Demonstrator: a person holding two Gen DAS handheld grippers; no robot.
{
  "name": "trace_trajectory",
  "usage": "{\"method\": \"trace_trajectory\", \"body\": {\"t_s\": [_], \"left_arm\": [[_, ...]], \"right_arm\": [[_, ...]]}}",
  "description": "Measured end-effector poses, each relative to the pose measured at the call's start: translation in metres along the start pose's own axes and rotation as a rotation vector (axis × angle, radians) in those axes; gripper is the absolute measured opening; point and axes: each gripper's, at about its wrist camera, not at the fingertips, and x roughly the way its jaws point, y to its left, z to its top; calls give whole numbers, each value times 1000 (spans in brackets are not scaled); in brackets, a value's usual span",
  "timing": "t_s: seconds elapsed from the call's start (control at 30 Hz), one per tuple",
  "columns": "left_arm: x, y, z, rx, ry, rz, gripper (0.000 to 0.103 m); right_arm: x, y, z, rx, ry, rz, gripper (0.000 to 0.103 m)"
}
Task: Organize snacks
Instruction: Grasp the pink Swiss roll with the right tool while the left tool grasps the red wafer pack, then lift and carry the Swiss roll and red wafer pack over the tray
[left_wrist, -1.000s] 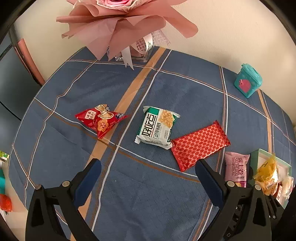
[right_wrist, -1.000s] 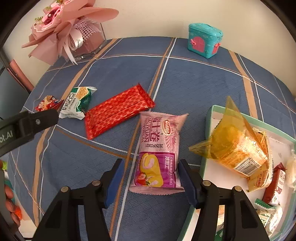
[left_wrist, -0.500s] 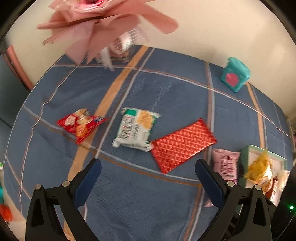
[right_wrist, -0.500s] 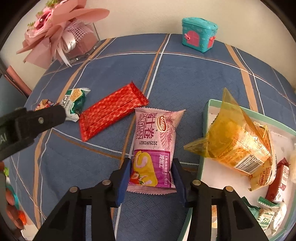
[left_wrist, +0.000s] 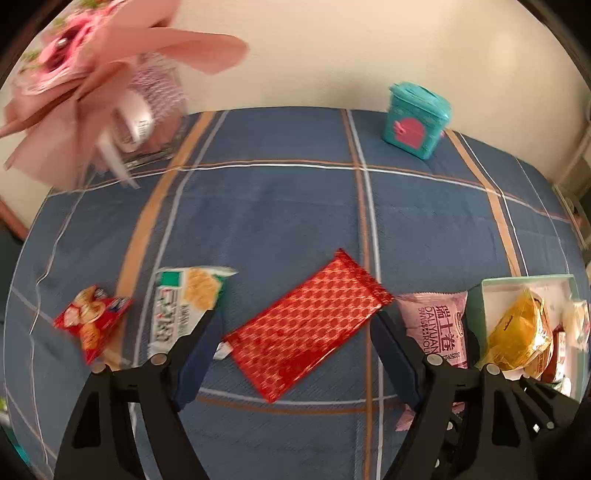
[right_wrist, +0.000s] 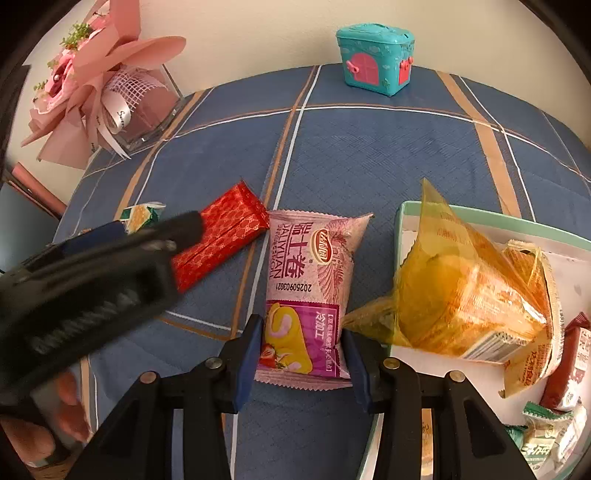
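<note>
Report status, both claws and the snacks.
Right claw shut on pink roll pack. Left claw closing around red packet, not yet gripping. Nothing blocking.

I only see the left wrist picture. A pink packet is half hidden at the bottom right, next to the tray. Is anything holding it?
Observer: Yes. The right gripper has its pads pressed on both sides of the pink packet, at its near end.
Operator: What else is in the tray besides the yellow bag?
Observer: Small green-and-white packets lie in the near corner of the tray.
Operator: Does the teal box have only that one pink door?
Observer: No. The teal box also has a smaller pink piece on its side face.
</note>
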Motion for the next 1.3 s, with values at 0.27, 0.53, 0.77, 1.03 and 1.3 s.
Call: {"method": "trace_trajectory", "body": {"t_s": [0.27, 0.53, 0.77, 1.03, 1.3], "left_arm": [[27, -14, 10, 66, 46, -58, 83], [52, -13, 17, 97, 120, -73, 83], [58, -6, 18, 58, 160, -75, 76], [46, 1, 2, -29, 150, -51, 54], [30, 11, -23, -194, 146, -52, 47]], "right_arm": [[4, 0, 3, -7, 10, 7, 46], [7, 2, 3, -13, 13, 7, 46], [8, 5, 4, -9, 21, 8, 46], [5, 5, -2, -9, 31, 17, 43], [-7, -1, -9, 9, 34, 38, 41]]}}
